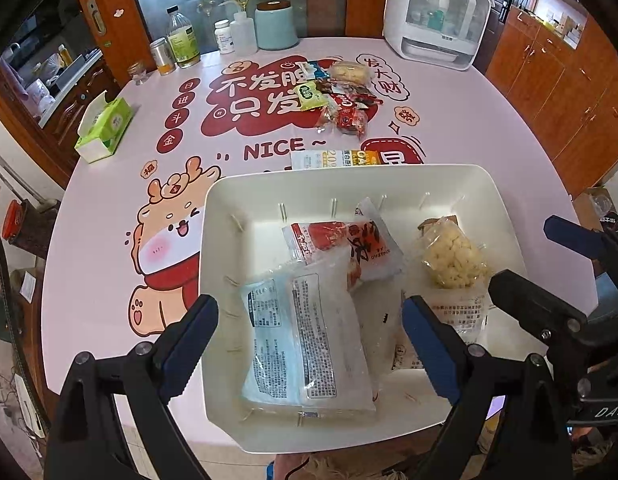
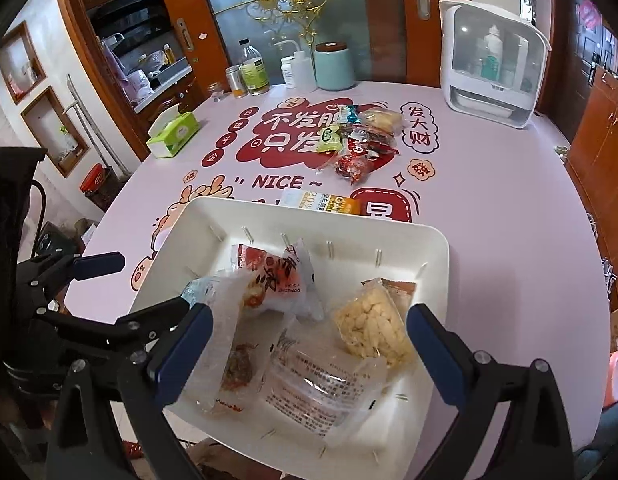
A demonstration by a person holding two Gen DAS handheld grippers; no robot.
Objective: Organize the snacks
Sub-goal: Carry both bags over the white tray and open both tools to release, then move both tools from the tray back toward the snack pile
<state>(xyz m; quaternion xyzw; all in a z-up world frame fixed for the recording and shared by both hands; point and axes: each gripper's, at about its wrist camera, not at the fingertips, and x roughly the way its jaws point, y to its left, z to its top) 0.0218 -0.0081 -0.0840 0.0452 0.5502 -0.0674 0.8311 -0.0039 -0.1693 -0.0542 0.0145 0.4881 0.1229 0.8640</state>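
At nine o'clock on the pink printed table (image 1: 109,208) lies a green tissue box (image 1: 105,130); toward eleven o'clock, along the far edge, stand a small glass jar (image 1: 137,73), a metal tin (image 1: 162,56), a glass bottle with a green label (image 1: 182,38), a white pill bottle (image 1: 225,37), a squeeze bottle (image 1: 242,31) and a pale blue canister with a dark lid (image 1: 275,25); at one o'clock sits a white countertop appliance with a clear window (image 1: 437,16).

Near the table's centre a loose heap of small snack packets (image 1: 333,94) rests on the red lettering; just nearer, a flat white and orange packet (image 1: 335,159) lies beside the far rim of the white tray (image 1: 217,216).

The tray fills the six o'clock part of both views; inside it, from left, a clear packet with a blue printed label (image 1: 289,332) lies flat, a red and white packet (image 1: 349,246) lies partly under it toward twelve o'clock, and at the right a clear bag of pale yellow puffed pieces (image 1: 453,260) rests on another clear wrapper.

The left gripper (image 1: 309,344) hovers over the tray with its blue fingers spread wide on either side of the blue-labelled packet, pressing nothing; the right gripper (image 2: 309,344) hangs over the tray's right half, fingers likewise wide apart and empty, the puffed bag and a crumpled clear wrapper (image 2: 321,392) lying between them.
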